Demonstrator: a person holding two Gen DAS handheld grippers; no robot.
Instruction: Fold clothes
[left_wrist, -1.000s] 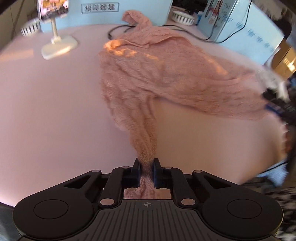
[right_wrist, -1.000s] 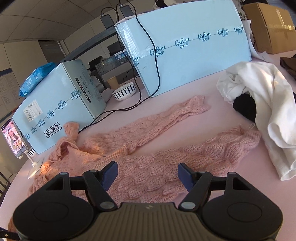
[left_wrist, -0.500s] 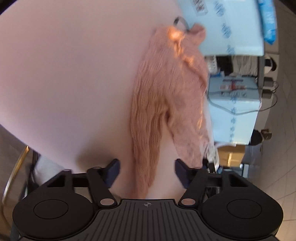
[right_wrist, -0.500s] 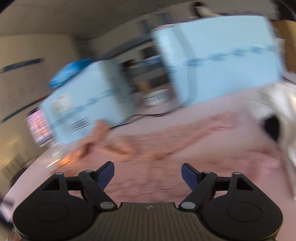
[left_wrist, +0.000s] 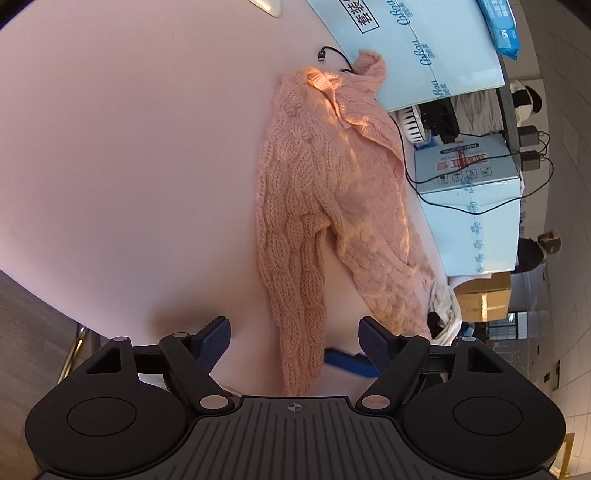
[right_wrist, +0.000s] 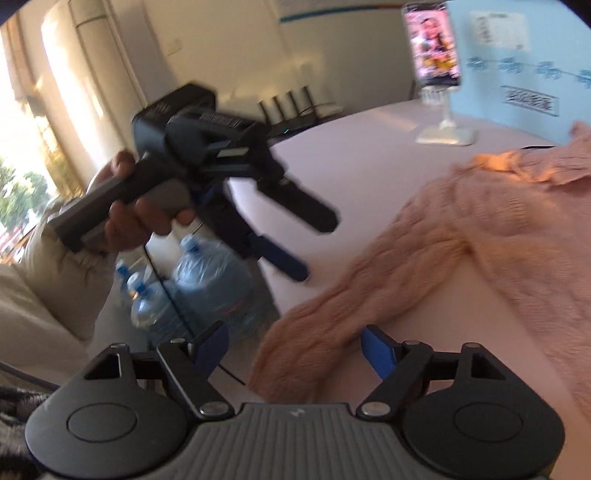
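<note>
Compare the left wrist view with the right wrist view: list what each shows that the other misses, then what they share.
Only the left wrist view: the white garment and brown carton past the sweater's hem.
Only the right wrist view: the phone on its stand, water bottles, and the left gripper whole, held in a hand.
Both: the pink sweater on the pink table, its sleeve between open jaws.

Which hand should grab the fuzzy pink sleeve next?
Probably right: the right gripper is closing with the pink cable-knit sweater's sleeve between its fingers, while the left gripper hangs open beside it.
</note>
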